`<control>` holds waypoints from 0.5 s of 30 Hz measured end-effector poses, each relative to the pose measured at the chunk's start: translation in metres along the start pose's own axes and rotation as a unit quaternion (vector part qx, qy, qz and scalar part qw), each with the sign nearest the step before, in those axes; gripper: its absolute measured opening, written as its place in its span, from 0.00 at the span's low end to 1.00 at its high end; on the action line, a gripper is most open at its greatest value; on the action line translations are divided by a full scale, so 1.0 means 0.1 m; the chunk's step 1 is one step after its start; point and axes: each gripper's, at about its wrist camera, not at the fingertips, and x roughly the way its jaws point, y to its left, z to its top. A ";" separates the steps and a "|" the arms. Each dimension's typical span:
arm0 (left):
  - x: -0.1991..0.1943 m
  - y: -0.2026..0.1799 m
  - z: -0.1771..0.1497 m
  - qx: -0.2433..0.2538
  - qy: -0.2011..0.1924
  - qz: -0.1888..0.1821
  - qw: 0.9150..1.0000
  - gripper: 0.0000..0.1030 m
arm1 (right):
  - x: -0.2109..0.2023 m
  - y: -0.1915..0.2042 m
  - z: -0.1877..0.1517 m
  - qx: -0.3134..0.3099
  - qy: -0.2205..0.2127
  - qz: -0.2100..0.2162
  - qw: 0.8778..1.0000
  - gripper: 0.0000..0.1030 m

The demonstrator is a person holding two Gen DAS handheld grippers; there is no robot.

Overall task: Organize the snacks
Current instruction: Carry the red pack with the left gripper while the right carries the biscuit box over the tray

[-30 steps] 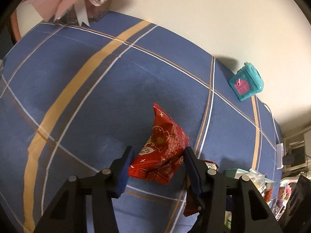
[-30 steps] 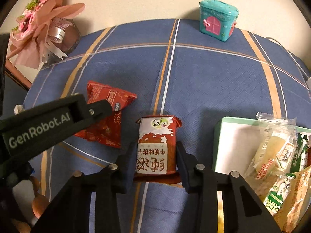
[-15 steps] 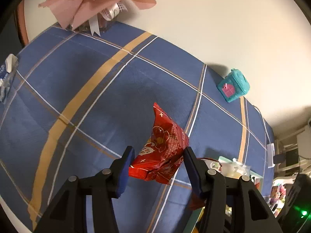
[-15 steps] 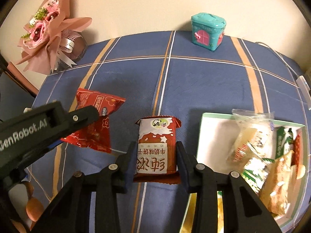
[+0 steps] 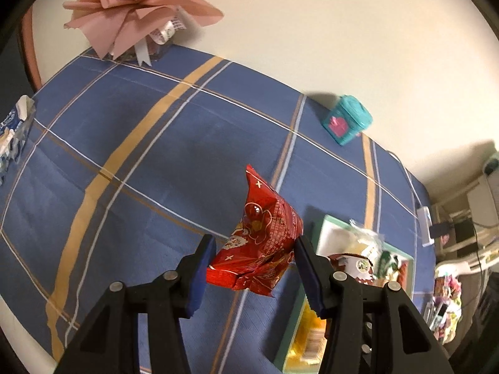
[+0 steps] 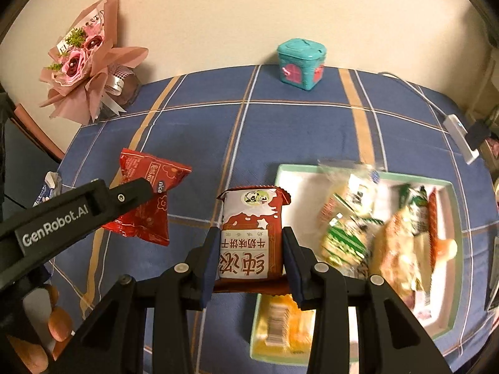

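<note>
My left gripper [image 5: 254,261] is shut on a crumpled red snack bag [image 5: 260,240] and holds it above the blue plaid tablecloth; the same bag [image 6: 146,199] shows at the left of the right wrist view. My right gripper [image 6: 249,252] is shut on a red-and-white biscuit packet [image 6: 251,233], raised just left of the green-rimmed white tray [image 6: 299,174]. The tray holds several snack packets [image 6: 374,237]. In the left wrist view the tray [image 5: 327,227] lies right of the red bag.
A teal toy house [image 6: 301,62] stands at the back by the wall. A pink flower bouquet [image 6: 87,59] stands at the back left. A blue-white wrapper [image 5: 14,131] lies at the left table edge. A white cable and adapter [image 6: 461,137] lie at the right.
Both grippers have risen and shifted right with their packets. The tray now lies closer under the right gripper, and more of the table and wall shows.
</note>
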 end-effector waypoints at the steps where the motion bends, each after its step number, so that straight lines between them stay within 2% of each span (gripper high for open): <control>1: -0.03 -0.05 -0.04 0.006 -0.001 -0.003 1.000 0.53 | -0.03 -0.02 -0.03 0.001 0.000 -0.002 1.000 0.39; 7: -0.11 -0.24 -0.22 0.027 0.000 -0.015 1.000 0.53 | -0.16 -0.21 -0.17 0.016 0.005 -0.012 1.000 0.39; 15: -0.07 -0.52 -0.51 0.056 0.031 -0.042 0.997 0.53 | -0.34 -0.45 -0.32 0.039 -0.004 -0.021 0.999 0.39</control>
